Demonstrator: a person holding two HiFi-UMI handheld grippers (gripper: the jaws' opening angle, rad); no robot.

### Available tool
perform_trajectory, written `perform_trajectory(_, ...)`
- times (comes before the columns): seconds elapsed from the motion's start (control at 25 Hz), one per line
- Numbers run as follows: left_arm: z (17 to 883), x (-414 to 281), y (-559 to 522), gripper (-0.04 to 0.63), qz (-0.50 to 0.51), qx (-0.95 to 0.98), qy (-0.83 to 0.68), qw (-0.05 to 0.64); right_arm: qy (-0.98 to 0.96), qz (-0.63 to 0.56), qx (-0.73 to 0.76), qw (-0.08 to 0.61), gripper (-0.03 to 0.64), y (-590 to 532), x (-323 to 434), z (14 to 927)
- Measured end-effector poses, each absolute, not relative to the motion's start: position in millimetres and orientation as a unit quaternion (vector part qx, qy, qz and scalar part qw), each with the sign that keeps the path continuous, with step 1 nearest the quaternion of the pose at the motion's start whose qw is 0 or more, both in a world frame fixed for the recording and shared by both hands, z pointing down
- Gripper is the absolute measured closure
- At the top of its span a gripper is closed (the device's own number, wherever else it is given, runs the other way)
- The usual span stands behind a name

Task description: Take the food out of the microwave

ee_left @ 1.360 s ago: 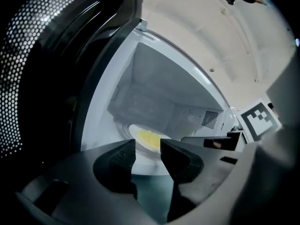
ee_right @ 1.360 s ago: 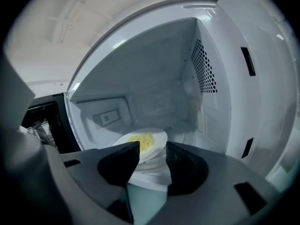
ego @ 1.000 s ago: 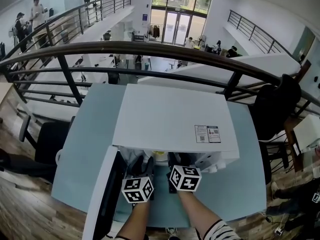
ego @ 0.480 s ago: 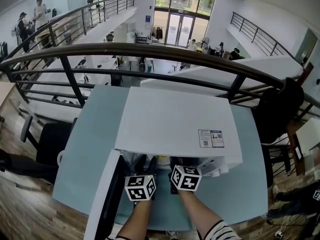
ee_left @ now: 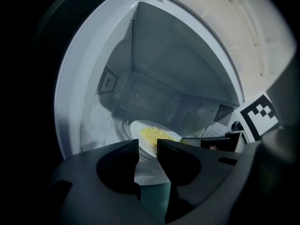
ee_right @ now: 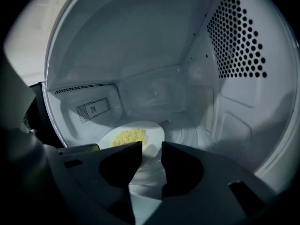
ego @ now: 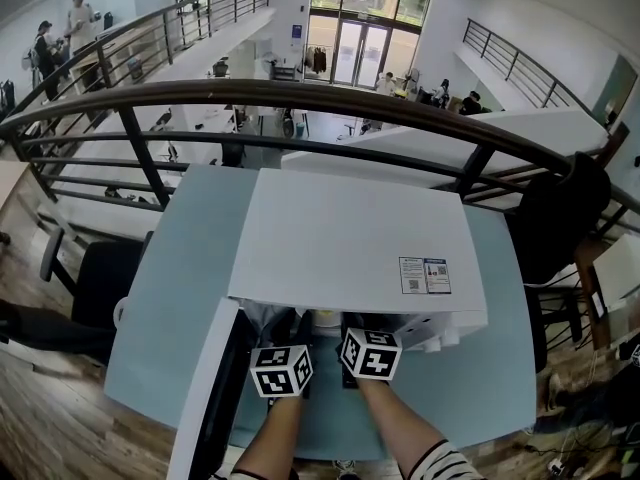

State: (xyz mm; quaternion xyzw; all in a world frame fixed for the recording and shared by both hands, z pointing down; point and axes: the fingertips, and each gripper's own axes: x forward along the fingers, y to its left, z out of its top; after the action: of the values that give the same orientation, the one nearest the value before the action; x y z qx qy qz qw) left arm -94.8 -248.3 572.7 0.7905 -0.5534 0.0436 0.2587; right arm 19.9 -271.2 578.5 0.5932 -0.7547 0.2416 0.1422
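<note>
- A white microwave [ego: 350, 233] stands on a pale blue table [ego: 175, 288], with its door [ego: 205, 398] swung open to the left.
- Both grippers reach side by side into the open cavity, each carrying its marker cube just outside the front edge.
- The left gripper [ee_left: 147, 144] points slightly down at the cavity floor. Its 2 jaws have just been closing and now stand a narrow gap apart.
- The near rim of a white plate [ee_left: 137, 128] shows through that gap. The left pads are not seen pressing on it.
- The right gripper [ee_right: 151, 146] also tilts down into the cavity. Its jaws have likewise just been closing and leave a narrow gap.
- In the right gripper view the plate's rim lies at the tip of the left-hand jaw and in the gap, with the cavity floor visible between the jaws. No grip on it can be made out.
- The food [ee_right: 129, 137], a flat yellow heap, lies in the middle of the plate.
- The plate rests on the glass turntable [ee_right: 190, 135] inside the microwave, towards the front, between the 2 grippers.
- From the head view only a sliver of the plate shows under the microwave's top edge.
- The right forearm wears a striped sleeve [ego: 440, 463].
- A dark railing [ego: 300, 98] curves behind the table.
</note>
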Motion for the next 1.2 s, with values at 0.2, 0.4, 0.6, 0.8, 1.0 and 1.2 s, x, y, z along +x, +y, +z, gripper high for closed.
perform_trajectory(0.2,572,-95,-248,0.488,0.040,0.794,-0.546,0.264,-0.751,0.255,0.597,0.121,0.489,-269,21,578)
perform_trajectory(0.4,572,-93,-244,0.488,0.040,0.798,-0.539,0.266,-0.751,0.263,0.596,0.105,0.489,-265,23,577)
perform_trajectory(0.6,572,-94,-238,0.489,0.044,0.798,-0.539,0.265,-0.752,0.268,0.594,0.098,0.489,-257,22,576)
perform_trajectory(0.8,572,-92,-229,0.489,0.049,0.798,-0.539,0.266,-0.750,0.273,0.596,0.091,0.489,-245,24,576)
perform_trajectory(1.0,571,-90,-221,0.489,0.048,0.797,-0.540,0.266,-0.748,0.275,0.598,0.087,0.489,-236,27,575)
perform_trajectory(1.2,570,-89,-212,0.489,0.048,0.796,-0.541,0.268,-0.746,0.279,0.599,0.083,0.489,-226,30,575)
